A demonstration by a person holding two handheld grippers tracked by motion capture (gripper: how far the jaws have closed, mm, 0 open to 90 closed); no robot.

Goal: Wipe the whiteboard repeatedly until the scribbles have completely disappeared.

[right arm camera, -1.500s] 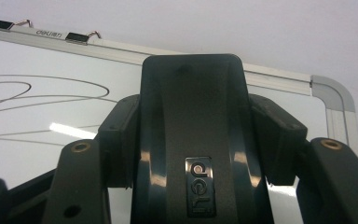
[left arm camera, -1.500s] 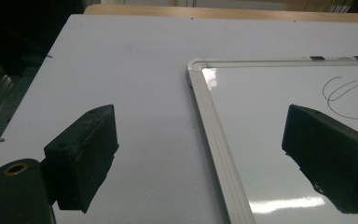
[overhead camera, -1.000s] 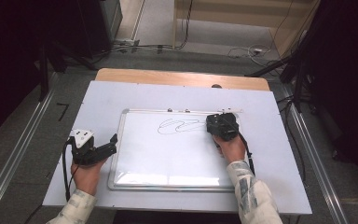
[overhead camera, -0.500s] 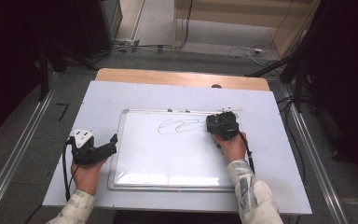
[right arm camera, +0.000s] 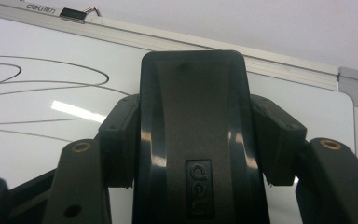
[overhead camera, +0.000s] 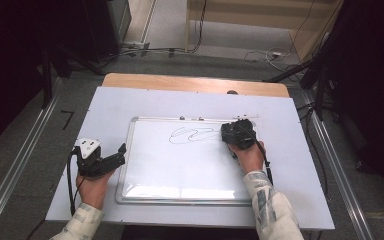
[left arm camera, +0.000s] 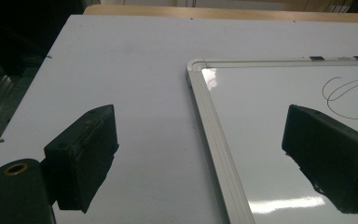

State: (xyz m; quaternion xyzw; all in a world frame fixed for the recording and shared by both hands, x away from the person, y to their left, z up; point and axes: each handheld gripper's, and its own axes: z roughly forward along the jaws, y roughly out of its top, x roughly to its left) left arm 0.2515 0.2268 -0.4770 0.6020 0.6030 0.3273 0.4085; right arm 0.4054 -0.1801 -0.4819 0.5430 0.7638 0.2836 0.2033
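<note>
A whiteboard with a silver frame lies flat on the table, and a looping black scribble marks its upper middle. My right gripper sits on the board's upper right, just right of the scribble, shut on a black board eraser pressed to the surface. My left gripper rests at the board's left edge, jaws wide open with nothing between them; one finger is over the table, the other finger over the board. The scribble shows ahead of it.
The white tabletop surrounds the board, with a wooden strip along its far edge. Two small clips sit on the board's top frame. Cables lie on the floor beyond, and metal rails run along both sides.
</note>
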